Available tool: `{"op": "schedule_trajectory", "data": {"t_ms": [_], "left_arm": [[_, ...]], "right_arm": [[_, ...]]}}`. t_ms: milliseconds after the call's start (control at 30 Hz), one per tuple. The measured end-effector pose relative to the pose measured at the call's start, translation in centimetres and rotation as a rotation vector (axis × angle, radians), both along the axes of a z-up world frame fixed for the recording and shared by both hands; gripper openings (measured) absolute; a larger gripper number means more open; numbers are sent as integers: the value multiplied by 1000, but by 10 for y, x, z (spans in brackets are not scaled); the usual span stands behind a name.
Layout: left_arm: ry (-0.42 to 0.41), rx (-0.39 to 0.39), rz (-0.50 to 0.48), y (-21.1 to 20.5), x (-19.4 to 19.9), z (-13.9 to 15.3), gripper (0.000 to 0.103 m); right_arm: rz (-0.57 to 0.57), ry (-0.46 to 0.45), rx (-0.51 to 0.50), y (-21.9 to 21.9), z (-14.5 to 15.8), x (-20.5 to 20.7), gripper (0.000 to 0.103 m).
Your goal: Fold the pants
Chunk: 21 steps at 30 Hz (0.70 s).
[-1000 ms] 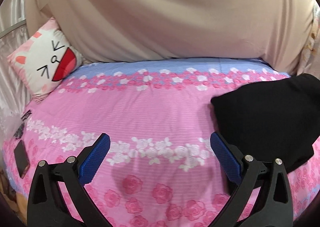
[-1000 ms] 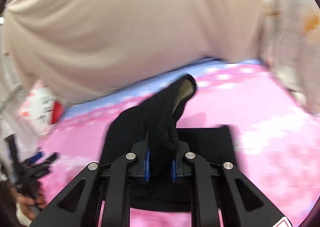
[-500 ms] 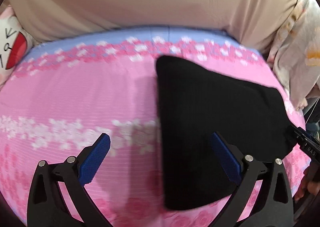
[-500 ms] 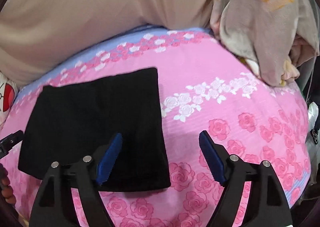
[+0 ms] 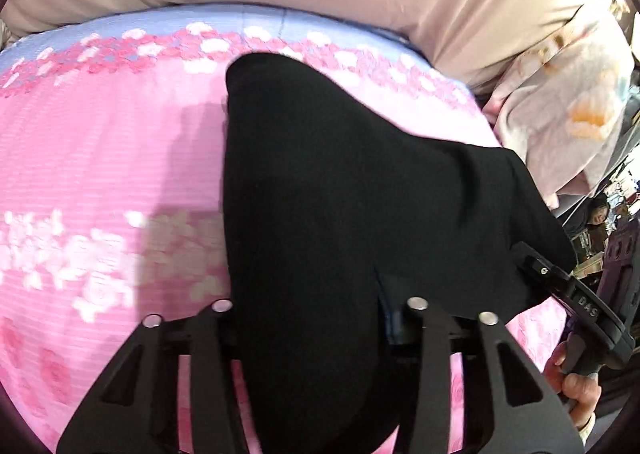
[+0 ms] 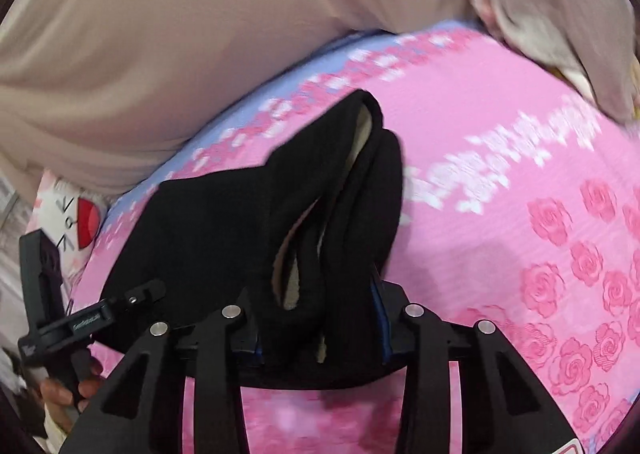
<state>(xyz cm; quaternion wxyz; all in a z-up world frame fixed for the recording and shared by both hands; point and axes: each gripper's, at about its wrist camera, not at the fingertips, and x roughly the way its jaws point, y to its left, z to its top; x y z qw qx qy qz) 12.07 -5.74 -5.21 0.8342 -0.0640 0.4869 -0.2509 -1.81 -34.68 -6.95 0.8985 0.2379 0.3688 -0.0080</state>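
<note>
On the pink bed (image 5: pixel 100 174), the black pants (image 5: pixel 340 194) lie at 12 o'clock of both claws, and the left claw (image 5: pixel 308 318) and right claw (image 6: pixel 316 318) are closing, apparently gripping its near edge.

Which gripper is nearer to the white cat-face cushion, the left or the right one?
Left. In the right wrist view the left gripper is at the folded black pants' edge just below the white cat-face cushion; the right gripper bites the opposite edge, farther away.

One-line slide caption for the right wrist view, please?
Right tongs closing on bunched folded black pants over the pink floral bedsheet.
</note>
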Motion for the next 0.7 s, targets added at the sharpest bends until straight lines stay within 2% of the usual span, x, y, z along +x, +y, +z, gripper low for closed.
{"op": "schedule_trajectory", "data": {"t_ms": [67, 133, 167, 200, 233, 267, 333, 367, 400, 433, 467, 533, 567, 600, 633, 700], "left_arm": [[-23, 15, 25, 24, -4, 10, 40], [-50, 43, 46, 52, -11, 18, 46], [-45, 68, 48, 66, -15, 17, 56], [-42, 97, 67, 80, -18, 14, 68], [-54, 125, 95, 89, -22, 13, 70], [-108, 187, 153, 102, -32, 17, 70], [-228, 271, 219, 123, -50, 31, 81], [-294, 310, 261, 136, -60, 41, 93], [-335, 343, 291, 144, -65, 47, 92], [-362, 381, 314, 150, -68, 51, 93], [-377, 418, 338, 156, -69, 54, 92], [-368, 431, 354, 162, -63, 53, 93], [-351, 427, 360, 165, -58, 51, 92], [-343, 424, 364, 165, -54, 49, 93], [-339, 418, 372, 165, -52, 47, 93], [-343, 409, 368, 166, -55, 46, 93]], "right_arm": [[63, -14, -4, 24, 10, 4, 37], [107, 8, 2, 43, 1, 8, 38], [114, 35, 4, 48, -9, 13, 40], [116, 76, 4, 52, -23, 14, 48], [69, 117, -30, 50, -36, 12, 54], [51, 106, 3, 44, -40, 7, 56], [-22, 105, 50, 30, -32, -3, 56], [-59, 93, 11, 28, -20, -8, 56], [-88, 73, -50, 29, -6, -11, 56], [-128, 25, -172, 37, 20, -13, 56], [-117, -6, -211, 47, 33, -12, 56], [9, -80, -215, 79, 61, 7, 43], [72, -89, -204, 97, 67, 20, 27], [144, -91, -198, 121, 72, 34, 21], [239, -90, -205, 153, 74, 54, 20], [339, -63, -239, 203, 68, 86, 15]]}}
